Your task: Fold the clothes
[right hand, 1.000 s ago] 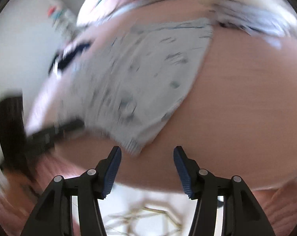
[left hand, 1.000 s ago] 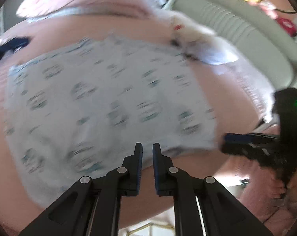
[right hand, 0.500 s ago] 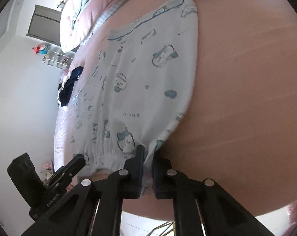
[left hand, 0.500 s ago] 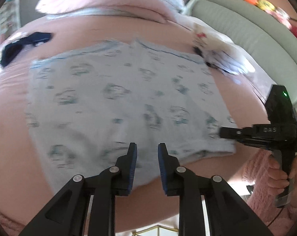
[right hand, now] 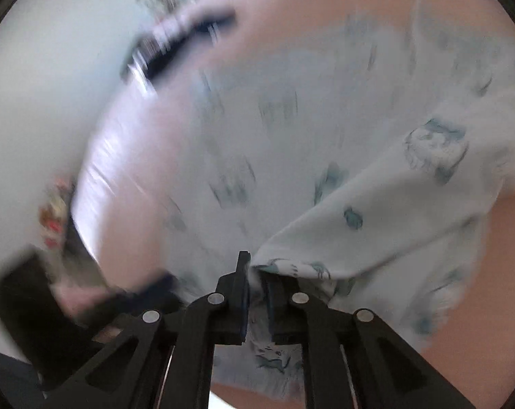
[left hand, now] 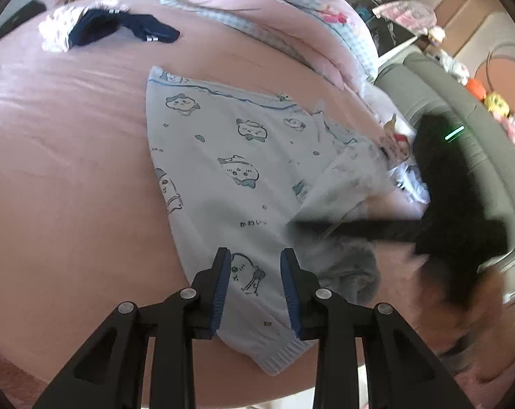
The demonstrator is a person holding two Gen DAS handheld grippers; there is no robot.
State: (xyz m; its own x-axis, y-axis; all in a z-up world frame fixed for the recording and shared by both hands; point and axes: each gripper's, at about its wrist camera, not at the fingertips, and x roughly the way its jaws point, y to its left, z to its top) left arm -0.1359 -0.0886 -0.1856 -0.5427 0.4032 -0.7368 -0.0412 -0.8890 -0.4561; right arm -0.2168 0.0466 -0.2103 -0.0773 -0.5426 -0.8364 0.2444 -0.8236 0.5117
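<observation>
The garment [left hand: 223,177] was pale blue with teal cartoon animals. Beyond it lay a navy cloth [left hand: 121,27] on the pink sheet [left hand: 60,156].

Left tongs [left hand: 255,281] opening; right tongs [right hand: 256,294] clamped.

A bed [left hand: 70,156] with a smooth pink sheet fills the near scene. At its far side lies a bunched pink quilt [left hand: 291,30]. To the right runs a grey padded headboard [left hand: 468,119] lined with small toys [left hand: 492,100]. Left, a plain white wall [right hand: 53,102].
</observation>
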